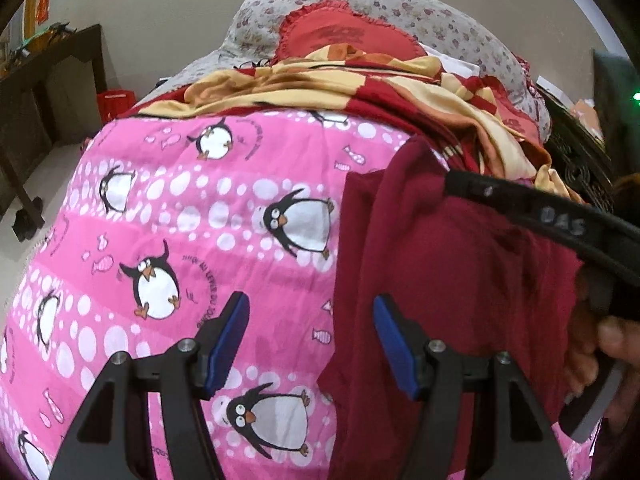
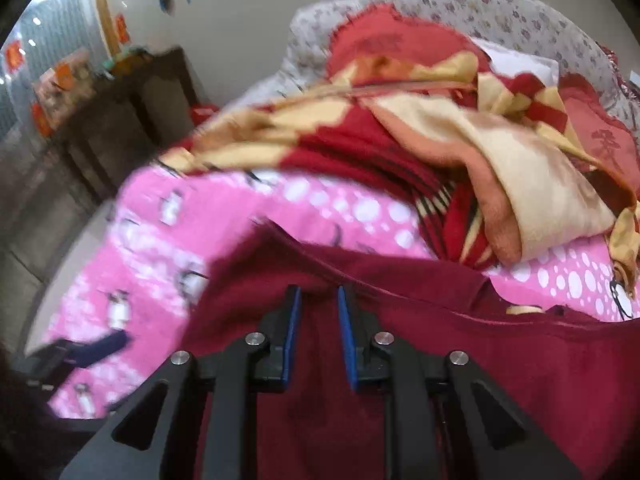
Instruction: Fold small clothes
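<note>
A maroon garment [image 1: 460, 280] lies on a bed with a pink penguin-print sheet [image 1: 200, 220]. My left gripper [image 1: 310, 304] hovers open just above the sheet at the garment's left edge, nothing between its blue pads. In the right wrist view my right gripper [image 2: 319, 294] has its jaws narrow, with a bunch of the maroon garment [image 2: 500, 360] between the pad tips. In the left wrist view one of its black fingers [image 1: 520, 208] reaches in from the right over the raised cloth, and a person's hand [image 1: 600, 344] holds its handle.
A crumpled red and yellow blanket [image 1: 360, 88] and a red pillow on floral bedding lie at the far end of the bed. A dark wooden table [image 1: 48, 80] stands by the wall on the left, past the bed's edge. The right wrist view is blurred.
</note>
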Demonstrator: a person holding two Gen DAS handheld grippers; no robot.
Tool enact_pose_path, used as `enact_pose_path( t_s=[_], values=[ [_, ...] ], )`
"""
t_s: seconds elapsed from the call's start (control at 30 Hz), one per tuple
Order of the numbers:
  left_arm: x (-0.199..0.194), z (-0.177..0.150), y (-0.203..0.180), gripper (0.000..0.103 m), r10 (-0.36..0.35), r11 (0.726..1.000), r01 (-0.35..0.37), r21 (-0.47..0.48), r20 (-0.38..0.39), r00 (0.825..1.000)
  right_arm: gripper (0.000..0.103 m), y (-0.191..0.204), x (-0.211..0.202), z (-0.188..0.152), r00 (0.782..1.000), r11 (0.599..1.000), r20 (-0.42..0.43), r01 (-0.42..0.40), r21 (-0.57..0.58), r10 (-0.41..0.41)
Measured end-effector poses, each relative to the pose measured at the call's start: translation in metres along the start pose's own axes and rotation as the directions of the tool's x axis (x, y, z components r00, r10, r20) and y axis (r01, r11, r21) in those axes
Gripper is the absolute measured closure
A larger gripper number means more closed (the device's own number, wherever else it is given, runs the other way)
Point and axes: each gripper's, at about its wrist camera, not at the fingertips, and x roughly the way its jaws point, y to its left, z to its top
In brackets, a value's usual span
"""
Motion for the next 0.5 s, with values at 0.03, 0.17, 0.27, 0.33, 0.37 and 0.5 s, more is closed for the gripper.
enact_pose_path(
  t_s=[0.03, 0.17, 0.27, 0.33, 0.37, 0.5],
  values=[
    [0.001, -0.001, 0.0, 0.034, -0.001, 1.0, 0.001, -0.002, -0.002, 1.0, 0.082, 0.003, 0.0, 0.0, 1.0, 1.0, -0.003, -0.01, -0.004, 0.01],
    [0.002, -0.005, 0.001, 0.034, -0.002, 1.0, 0.002, -0.004, -0.011, 1.0, 0.082, 0.014, 0.027, -0.003, 0.996, 0.999, -0.088, -0.001, -0.033, -0.002],
    [0.0, -0.008, 0.002, 0.034, -0.012, 1.0, 0.011, -0.007, -0.016, 1.0, 0.075, 0.014, 0.036, 0.001, 0.996, 0.999, -0.086, 0.0, -0.036, -0.003],
    [0.0, -0.011, 0.005, 0.032, -0.025, 0.999, 0.025, -0.02, -0.019, 0.999, 0.072, 0.013, 0.033, 0.005, 0.994, 1.0, -0.108, -0.013, -0.01, 0.011],
    [0.0, -0.012, 0.006, 0.032, -0.033, 0.999, 0.033, -0.027, -0.021, 0.999, 0.071, 0.012, 0.029, 0.007, 0.994, 1.0, -0.106, -0.022, 0.0, 0.021],
    [-0.003, -0.021, 0.014, 0.029, -0.075, 0.995, 0.073, -0.064, -0.025, 0.997, 0.061, 0.016, 0.019, 0.012, 0.993, 0.998, -0.098, -0.058, 0.011, 0.059]
  ],
)
